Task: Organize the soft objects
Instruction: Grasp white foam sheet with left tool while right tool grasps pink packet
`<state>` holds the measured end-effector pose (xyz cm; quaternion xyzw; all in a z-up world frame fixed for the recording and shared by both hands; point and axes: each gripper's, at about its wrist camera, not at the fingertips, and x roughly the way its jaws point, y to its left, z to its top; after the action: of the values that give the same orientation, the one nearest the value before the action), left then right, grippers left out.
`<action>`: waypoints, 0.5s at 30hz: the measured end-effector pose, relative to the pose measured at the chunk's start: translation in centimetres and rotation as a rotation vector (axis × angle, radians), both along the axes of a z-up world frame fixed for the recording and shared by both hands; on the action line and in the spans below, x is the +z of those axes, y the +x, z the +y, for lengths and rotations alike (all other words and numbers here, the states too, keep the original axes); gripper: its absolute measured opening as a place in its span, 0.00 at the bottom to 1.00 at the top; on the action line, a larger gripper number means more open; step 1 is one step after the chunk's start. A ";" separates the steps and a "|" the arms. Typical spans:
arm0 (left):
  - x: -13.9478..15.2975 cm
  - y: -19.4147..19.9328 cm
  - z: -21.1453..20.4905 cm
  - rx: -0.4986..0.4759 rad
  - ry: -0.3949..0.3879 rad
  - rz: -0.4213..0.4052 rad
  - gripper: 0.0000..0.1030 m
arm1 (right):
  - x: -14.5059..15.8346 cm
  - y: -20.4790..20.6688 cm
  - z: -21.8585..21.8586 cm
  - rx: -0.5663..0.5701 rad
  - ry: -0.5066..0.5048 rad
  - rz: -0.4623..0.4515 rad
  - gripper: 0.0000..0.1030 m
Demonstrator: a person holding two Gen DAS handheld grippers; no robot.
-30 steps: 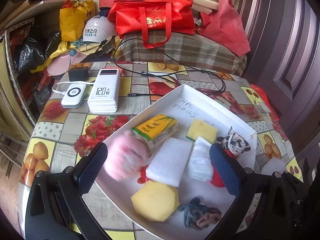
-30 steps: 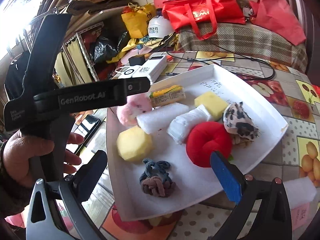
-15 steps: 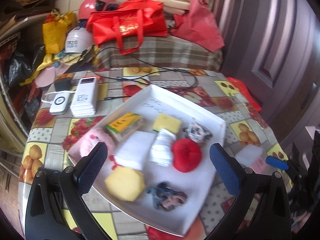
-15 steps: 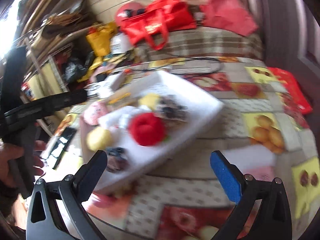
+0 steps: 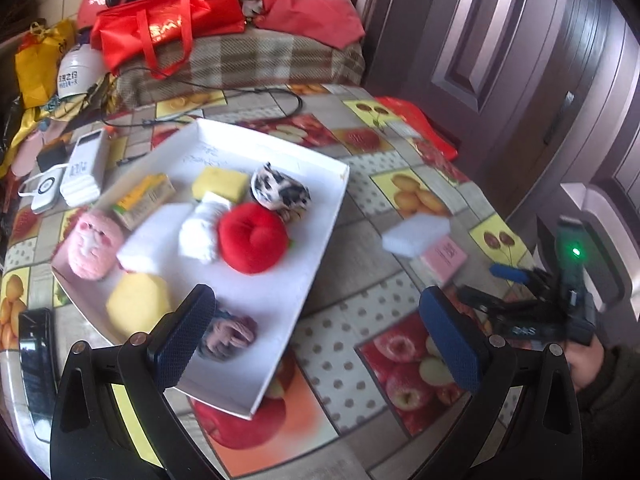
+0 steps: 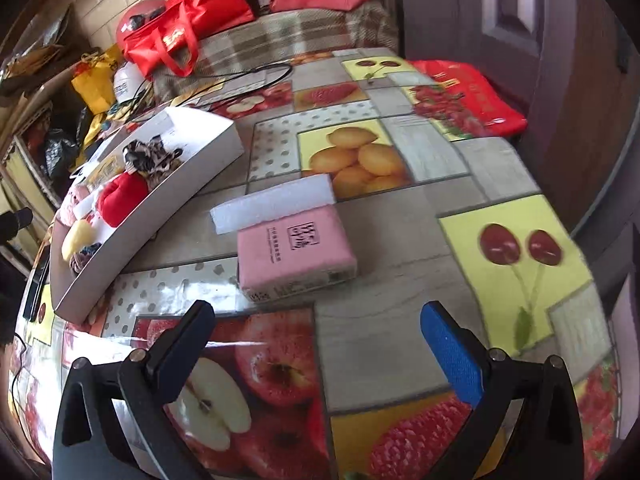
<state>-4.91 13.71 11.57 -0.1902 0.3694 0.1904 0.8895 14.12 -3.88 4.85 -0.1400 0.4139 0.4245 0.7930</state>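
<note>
The right hand-held gripper (image 6: 316,340) was observed with its jaws spread wide and nothing between them, hovering over the fruit-patterned tabletop (image 6: 380,344). Just ahead of its fingertips lay a pink tissue pack (image 6: 294,254), flat on the tabletop, with a white foam block (image 6: 272,202) touching its far edge. Further ahead and to the left of this hand-held gripper, the white tray (image 6: 160,204) was seen edge-on. The left hand-held gripper (image 5: 316,344) was likewise recorded as wide open and empty, held above the near corner of the tray (image 5: 288,308). Inside the tray, ahead of the left fingers, were noted a red plush cushion (image 5: 252,238), a pink plush face (image 5: 94,246), a yellow sponge (image 5: 138,304), a knotted grey-purple fabric piece (image 5: 230,336) just beside the left finger, a rolled white cloth (image 5: 200,232), a black-and-white patterned scrunchie (image 5: 280,192) and a yellow-green tissue pack (image 5: 146,200). To the right of the left hand-held gripper, the foam block (image 5: 414,234) and pink pack (image 5: 444,256) were seen outside the tray, well apart from it.
</note>
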 end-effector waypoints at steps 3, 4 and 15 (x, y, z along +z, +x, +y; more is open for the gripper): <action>-0.3 0.4 -0.3 -0.017 -0.022 0.004 1.00 | -0.8 -0.1 1.8 0.061 -0.018 -0.025 1.00; -0.4 0.7 -0.4 -0.026 -0.024 0.009 1.00 | -1.2 0.0 2.6 0.078 -0.028 -0.031 1.00; -1.9 9.5 -2.9 -0.208 -0.016 0.085 1.00 | -2.0 0.9 3.1 0.157 -0.058 0.001 0.72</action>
<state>4.61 10.77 9.64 -0.1499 0.4262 0.1020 0.8863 14.99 -0.76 2.87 -0.1946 0.4139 0.4733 0.7529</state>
